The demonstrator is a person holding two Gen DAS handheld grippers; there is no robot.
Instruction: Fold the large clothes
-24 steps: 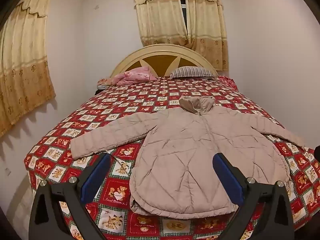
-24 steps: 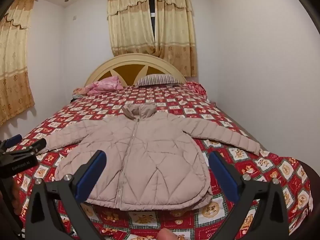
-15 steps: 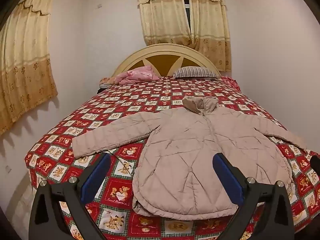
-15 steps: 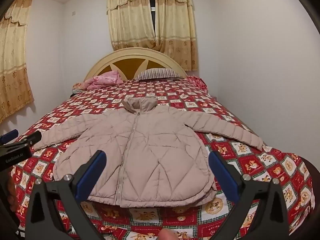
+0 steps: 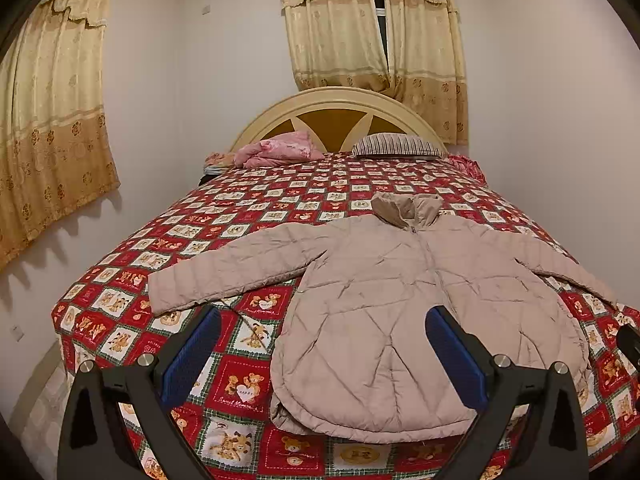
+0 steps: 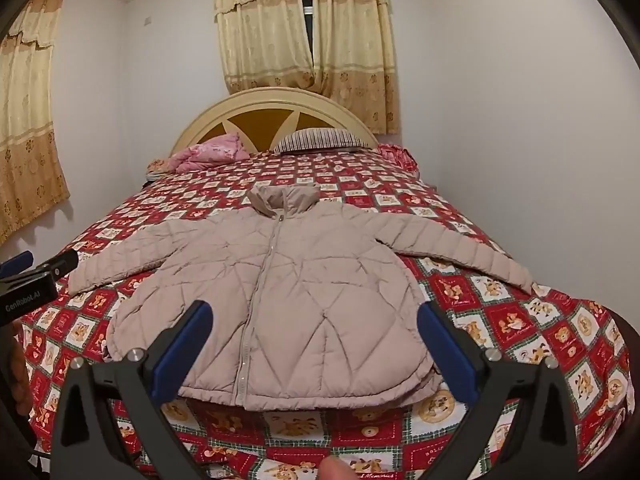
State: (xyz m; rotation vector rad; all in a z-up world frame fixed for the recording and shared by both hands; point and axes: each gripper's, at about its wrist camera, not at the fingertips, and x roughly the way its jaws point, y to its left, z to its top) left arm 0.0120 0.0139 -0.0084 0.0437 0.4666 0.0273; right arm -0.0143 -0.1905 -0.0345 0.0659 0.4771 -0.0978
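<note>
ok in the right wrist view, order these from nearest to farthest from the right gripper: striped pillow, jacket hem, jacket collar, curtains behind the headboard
From the right gripper, open above the foot of the bed:
1. jacket hem, just below and ahead, near the bed's foot
2. jacket collar, mid-bed, centre
3. striped pillow, at the bed's head, against the headboard
4. curtains, on the back wall above the headboard

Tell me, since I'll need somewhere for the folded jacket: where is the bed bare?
Bare bedspread lies between the jacket collar and the striped pillow and pink bundle, and in a strip along the foot edge below the hem. Mid-bed is crowded: the sleeves span it nearly edge to edge.
</note>
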